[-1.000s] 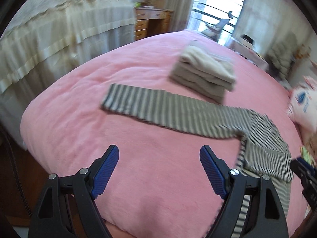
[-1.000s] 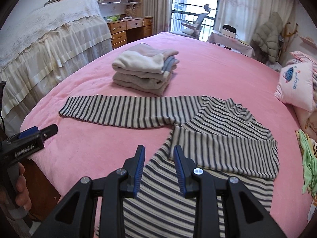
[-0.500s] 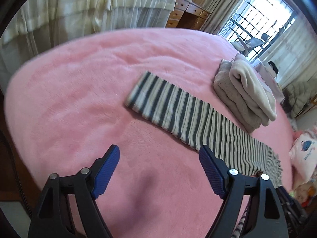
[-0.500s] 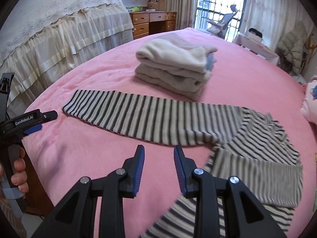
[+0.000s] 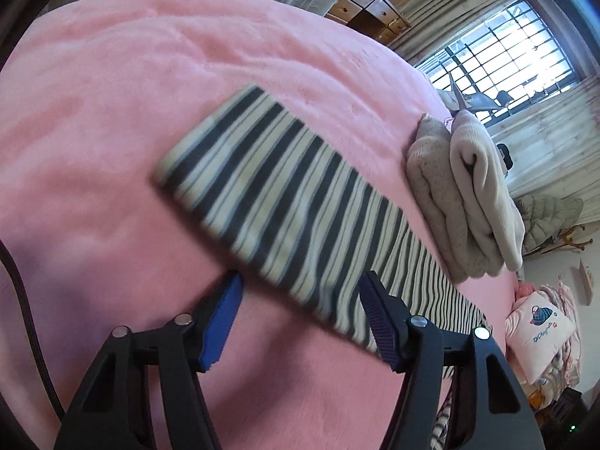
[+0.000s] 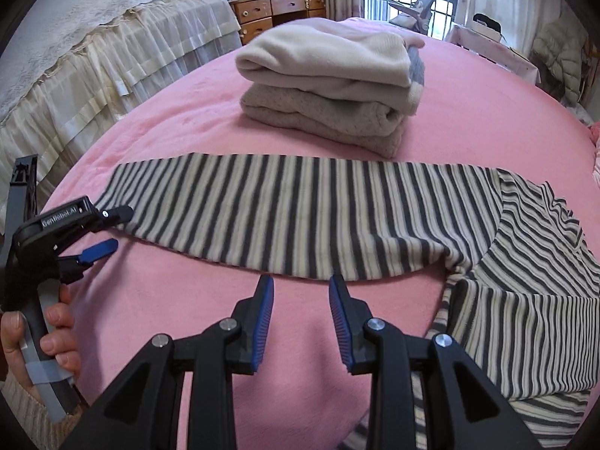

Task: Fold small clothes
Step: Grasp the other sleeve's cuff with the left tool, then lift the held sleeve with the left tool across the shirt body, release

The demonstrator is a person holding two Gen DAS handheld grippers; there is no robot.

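A grey-and-cream striped garment [image 6: 525, 262] lies on the pink bed, its body partly folded at the right. One long striped sleeve [image 6: 285, 217] stretches flat to the left; it also shows in the left wrist view [image 5: 285, 202]. My left gripper [image 5: 300, 300] is open and empty, low over the sleeve's near edge close to the cuff; it shows in the right wrist view [image 6: 108, 228] at the cuff end. My right gripper [image 6: 300, 296] is open and empty, just before the sleeve's near edge at its middle.
A stack of folded cream and beige clothes [image 6: 333, 78] sits on the pink bed [image 6: 487, 105] behind the sleeve. A bed with a cream frilled cover [image 6: 93, 48] stands to the left, a wooden dresser [image 6: 277, 11] behind, pillows [image 5: 536, 326] at the right.
Both grippers have moved forward and down toward the outstretched sleeve. The left one has swung to the cuff end. Both stay open.
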